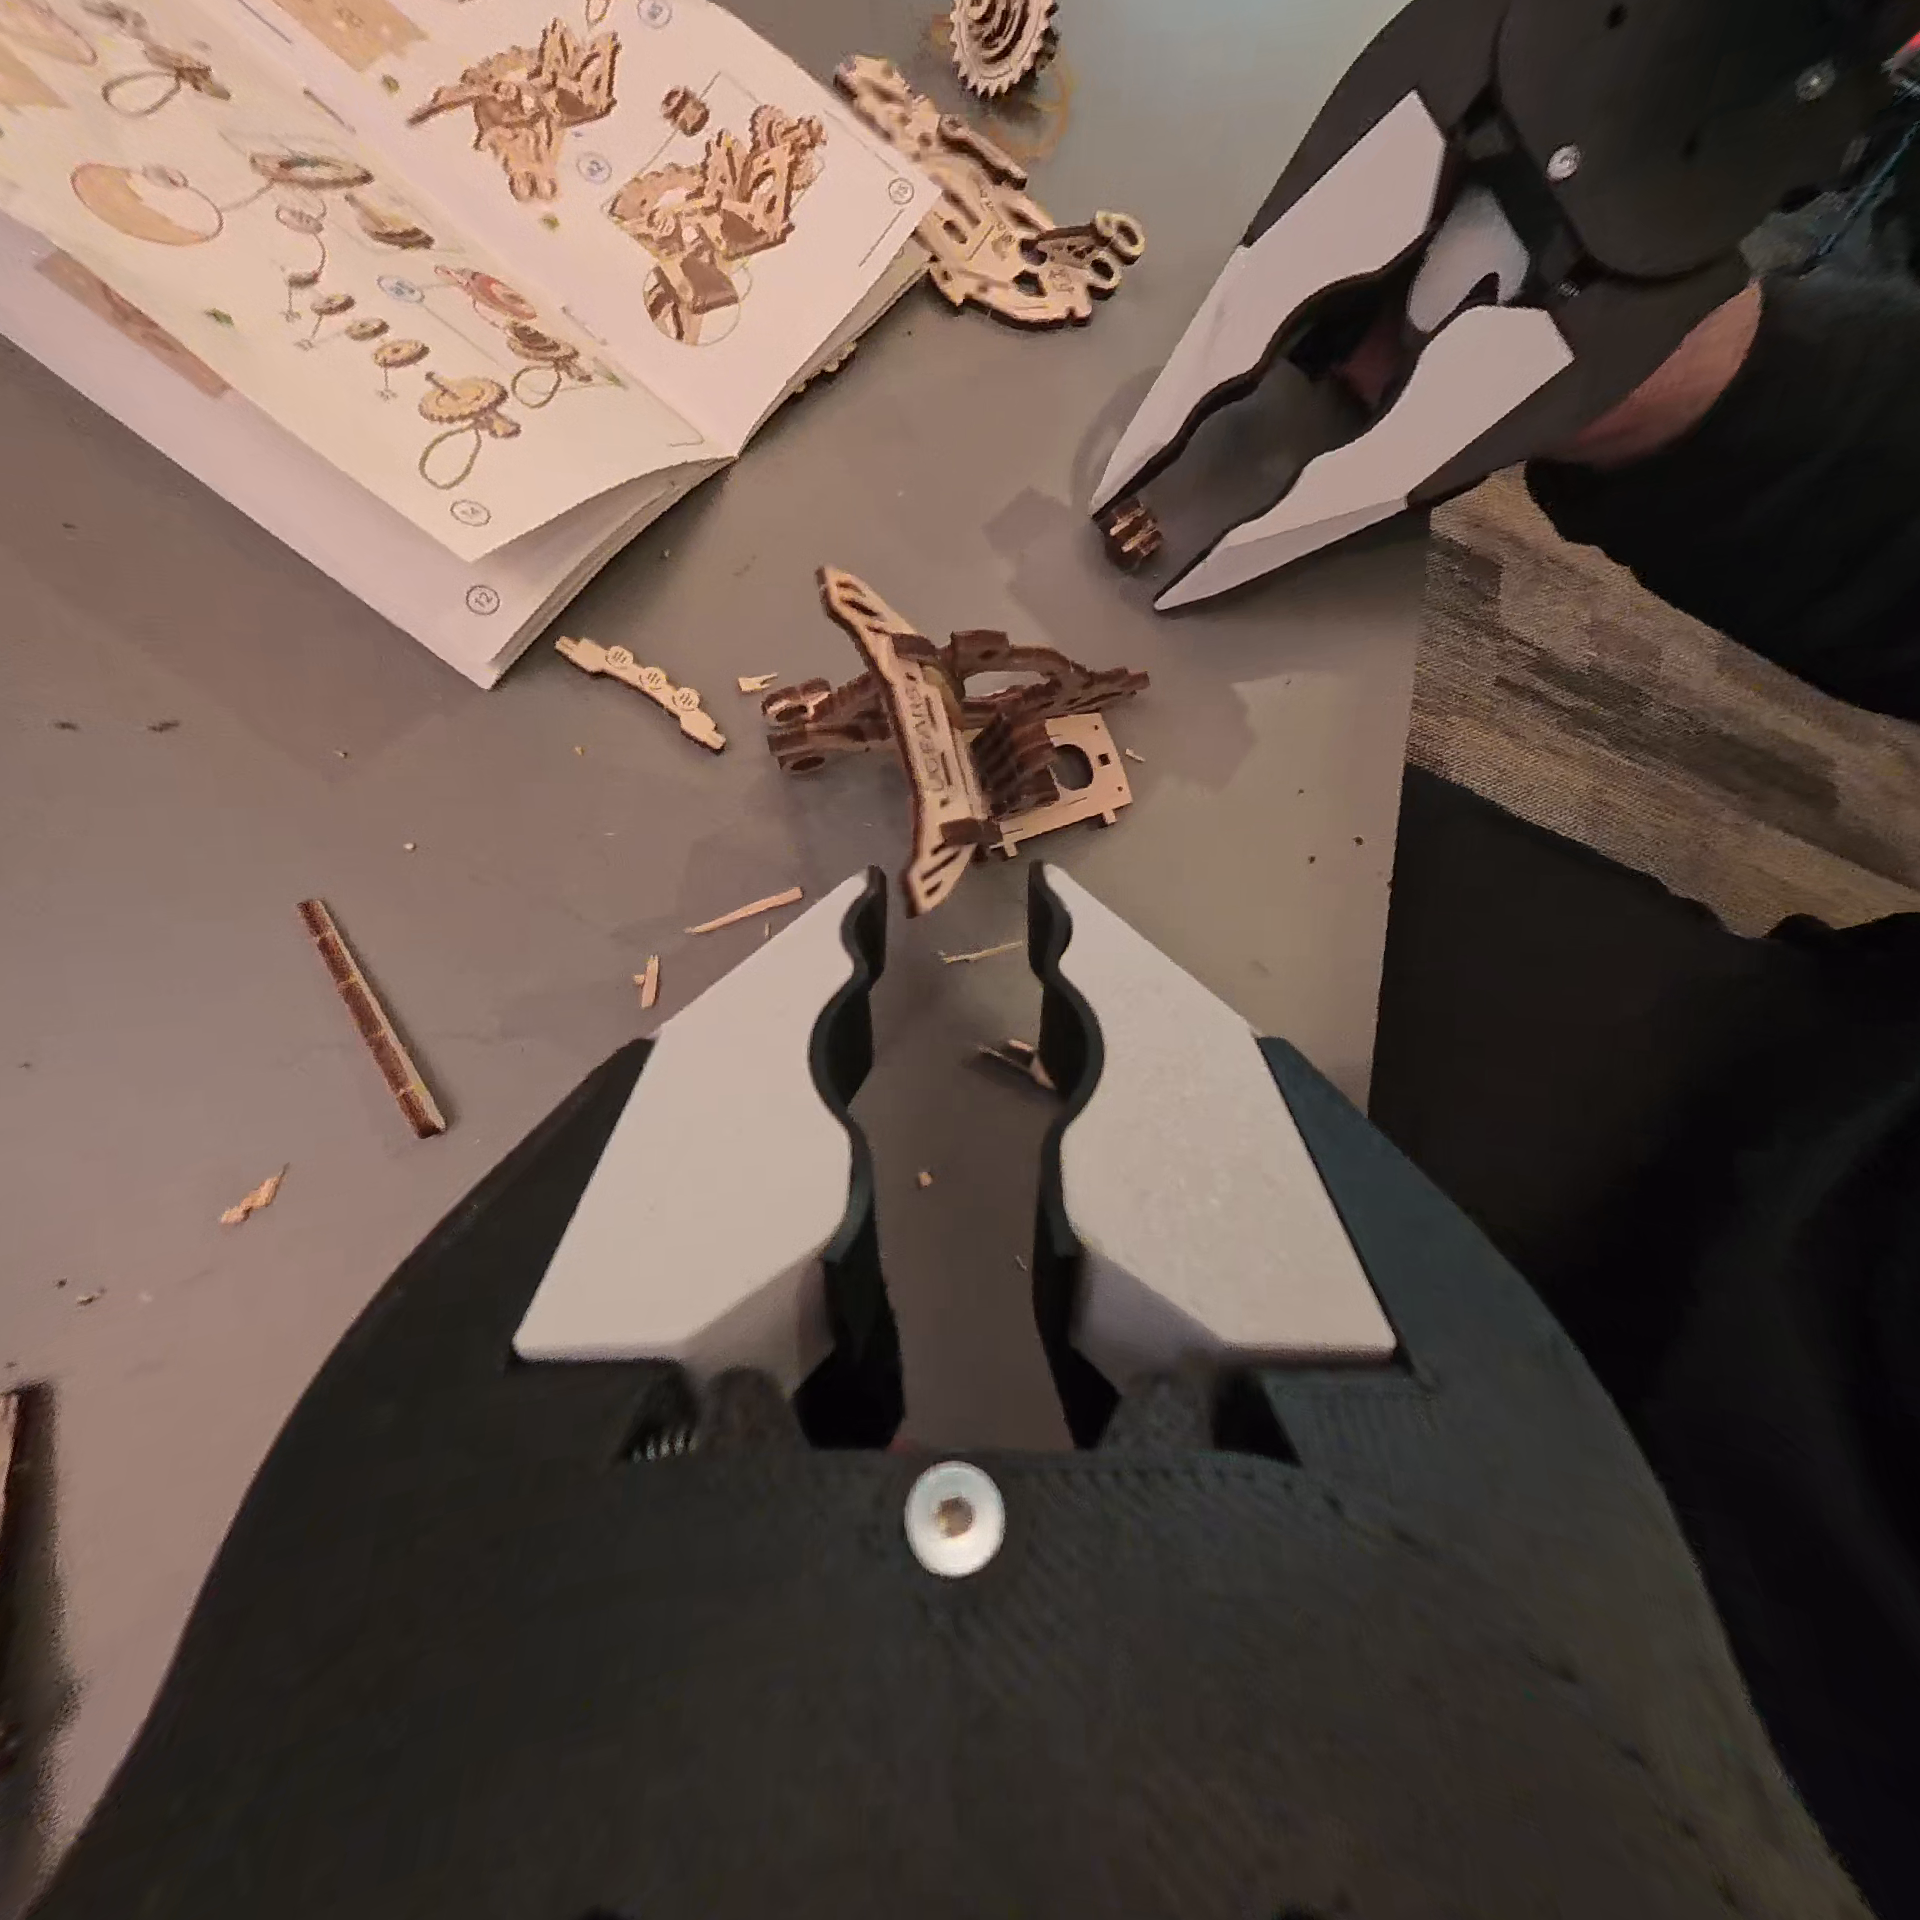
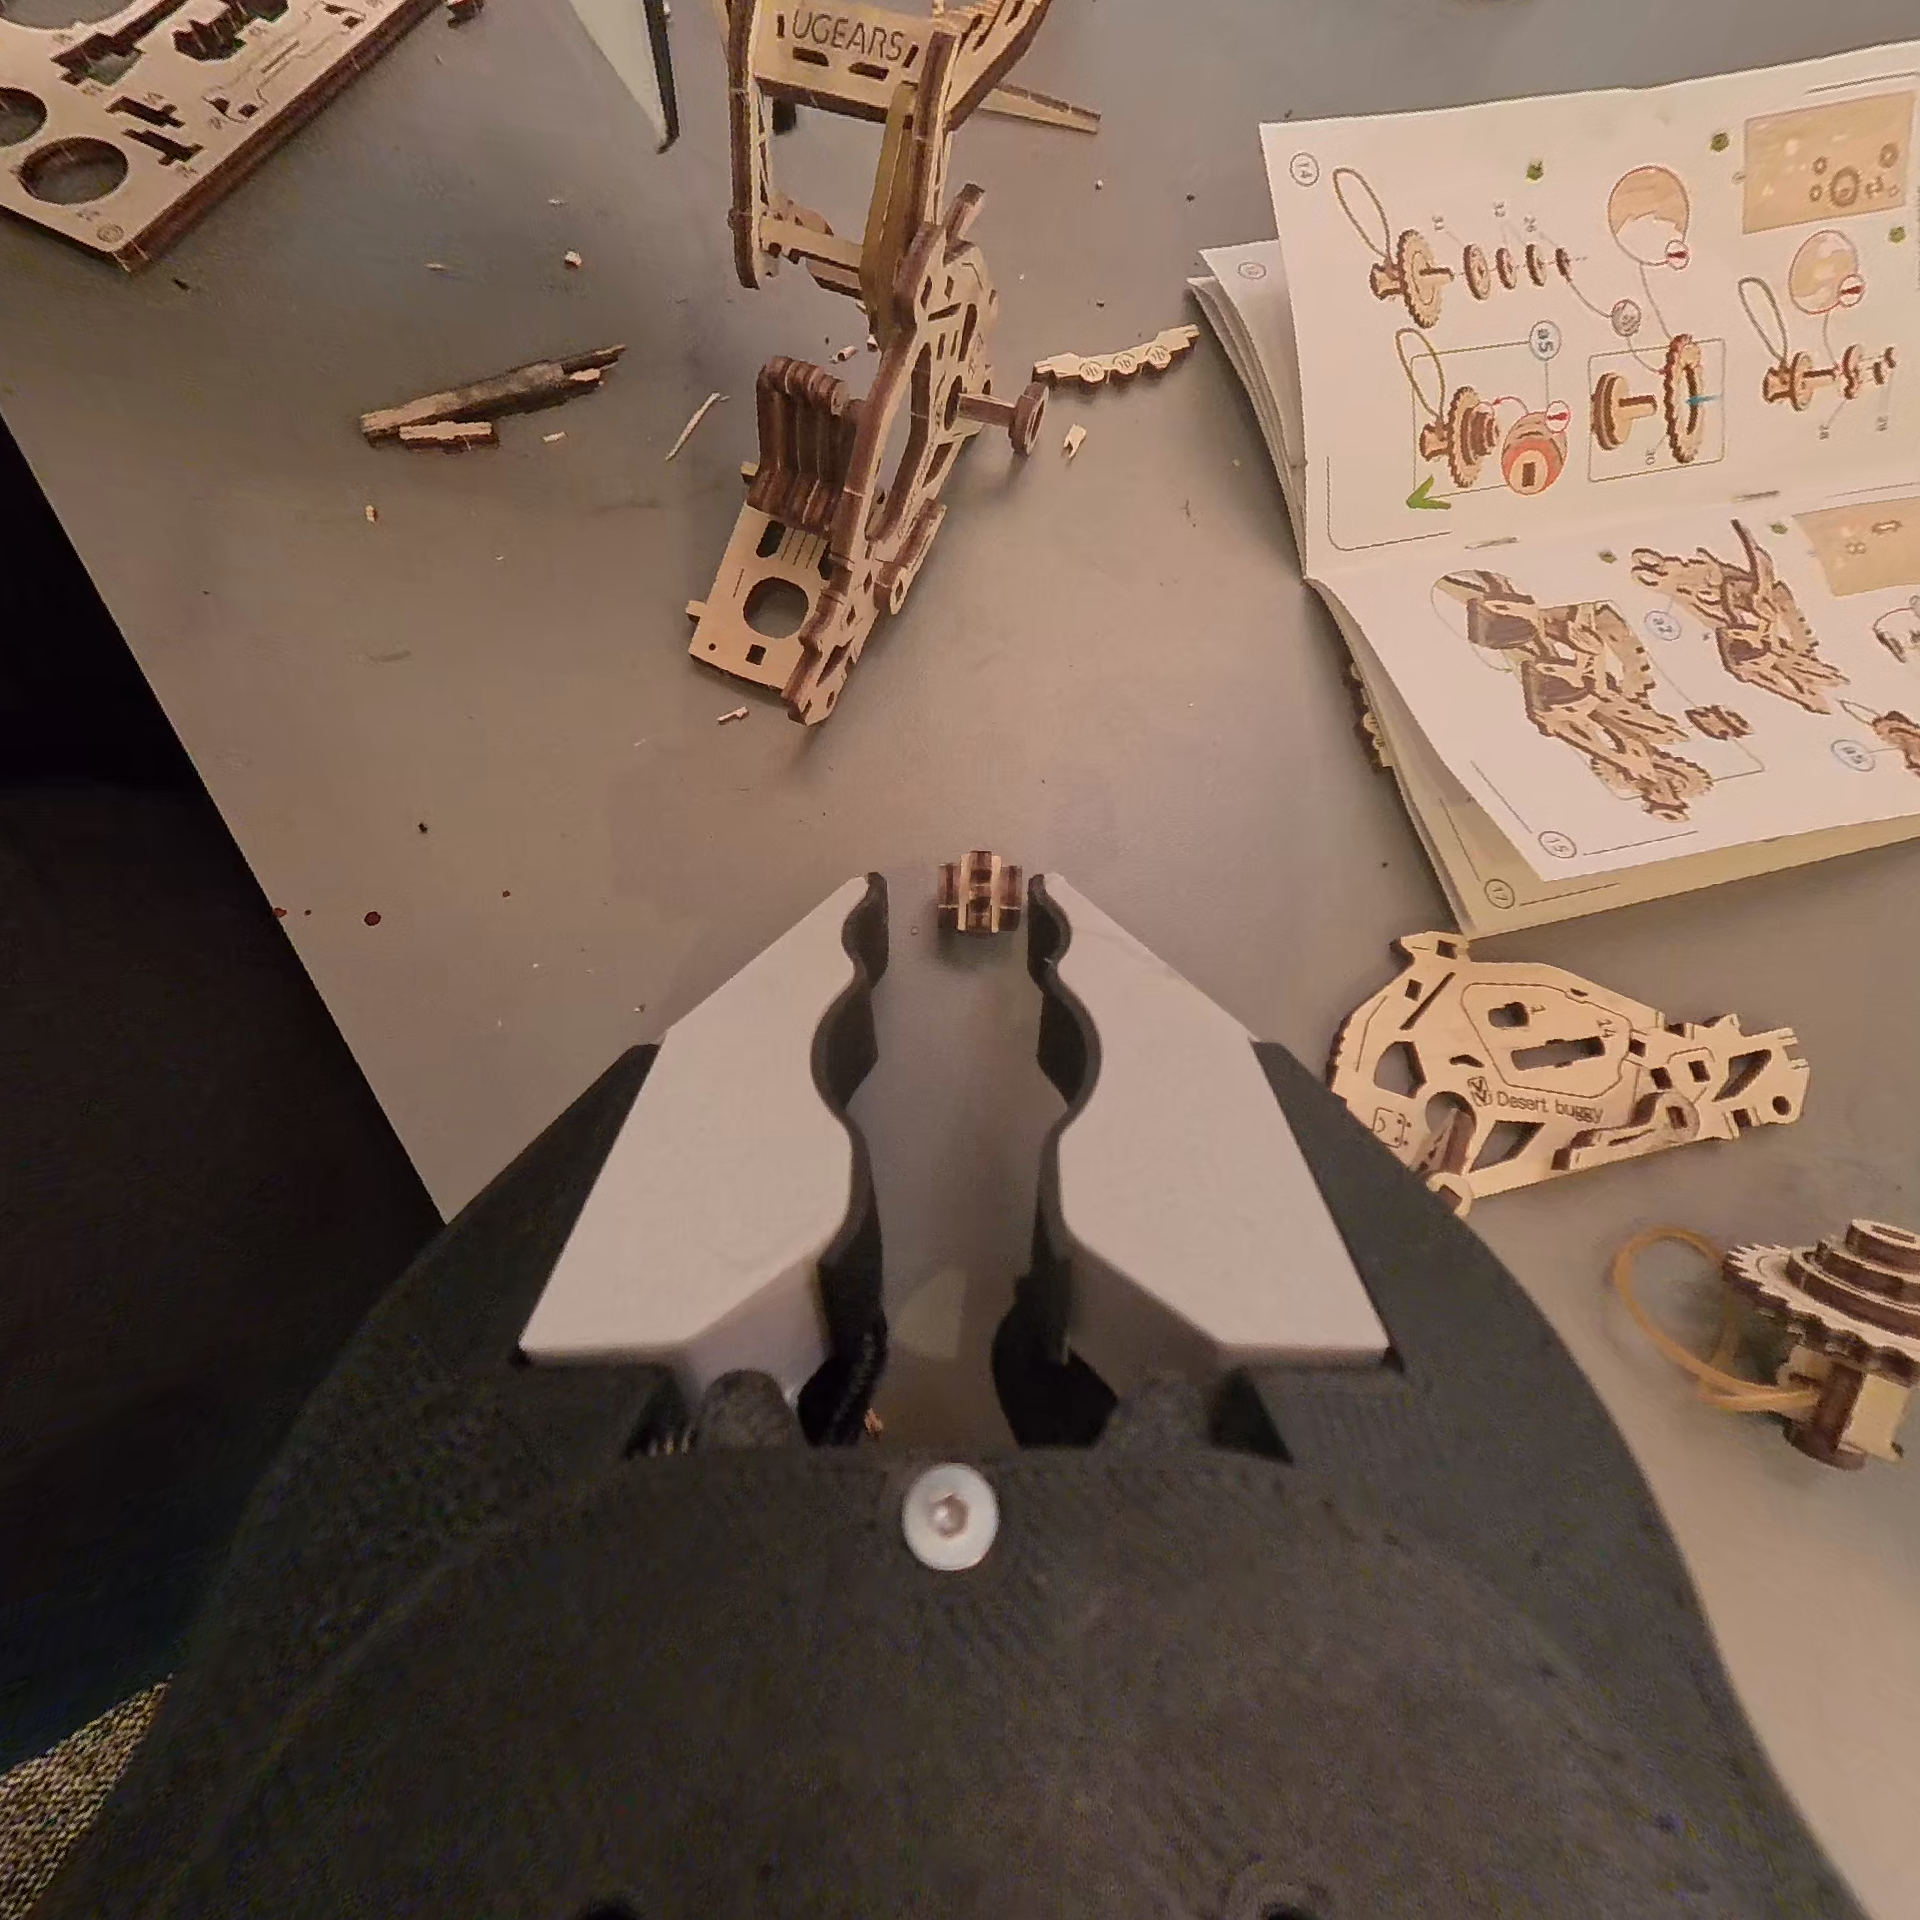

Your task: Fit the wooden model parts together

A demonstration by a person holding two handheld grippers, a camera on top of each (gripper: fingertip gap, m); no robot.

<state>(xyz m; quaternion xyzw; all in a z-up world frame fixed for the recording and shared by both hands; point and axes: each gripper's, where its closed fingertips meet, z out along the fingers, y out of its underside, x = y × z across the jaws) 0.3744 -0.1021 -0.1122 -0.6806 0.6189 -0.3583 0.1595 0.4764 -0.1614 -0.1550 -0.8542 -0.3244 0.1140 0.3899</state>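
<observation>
Both grippers are parted and hold nothing. Left gripper hovers just short of the half-built model lying near the table's edge. Right gripper brackets a small cog standing on the table, its right fingertip just beside it, near the booklet.

An open instruction booklet lies on the grey table.

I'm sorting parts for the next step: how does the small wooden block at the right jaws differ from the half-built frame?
The small block is tiny, compact and striped; the half-built frame is far larger and openwork. The block sits between the open right gripper tips; the frame lies apart. Both are laser-cut wood on the grey table.
</observation>
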